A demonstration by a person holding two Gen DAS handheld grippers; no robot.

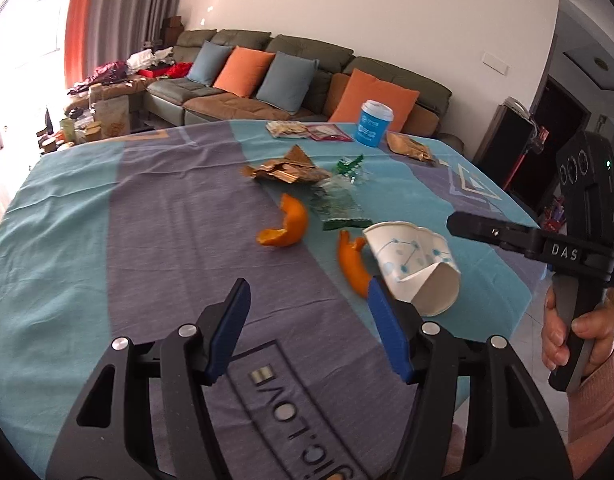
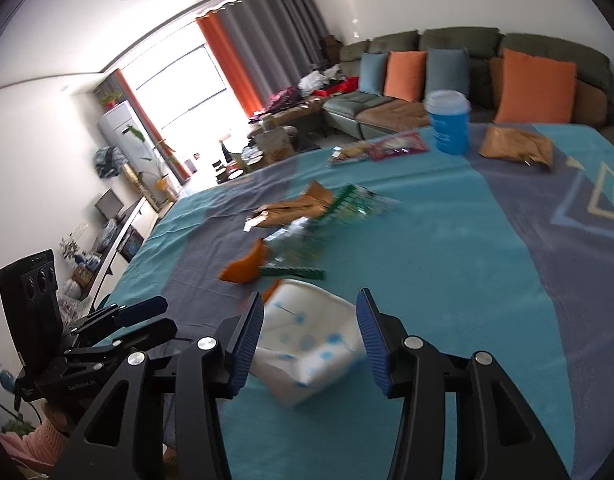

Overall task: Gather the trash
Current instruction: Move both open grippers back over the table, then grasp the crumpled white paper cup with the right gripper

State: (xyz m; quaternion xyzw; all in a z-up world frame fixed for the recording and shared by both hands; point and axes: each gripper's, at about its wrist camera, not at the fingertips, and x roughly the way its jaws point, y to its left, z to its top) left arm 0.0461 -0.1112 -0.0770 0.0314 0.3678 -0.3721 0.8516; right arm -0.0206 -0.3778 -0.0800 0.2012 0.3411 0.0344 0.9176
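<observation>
The crushed paper cup [image 2: 307, 344], white with pale blue dots and lines, lies on its side on the tablecloth [image 2: 447, 240], framed between the spread fingers of the right gripper [image 2: 310, 338], which grips nothing yet. In the left wrist view the cup [image 1: 413, 266] sits at about three o'clock from centre, its open mouth turned toward the camera. The left gripper [image 1: 309, 330] also stands wide apart and empty, with bare cloth between its fingers.

Judging by this, the step in hand is the approach to the cup; the next move calls for lowering the right fingers around the flattened body and squeezing gently, since thin paper will likely buckle further.

Just at nine o'clock of the cup lie two pieces of orange peel [image 1: 285, 222], with a green-printed clear wrapper [image 1: 339, 204] and a brown wrapper [image 1: 287, 170] toward twelve. Farther back stands a blue cup [image 1: 371, 123].

The right gripper's body reads "DAS"; the cloth shows inverted lettering, seemingly "LOVE".
</observation>
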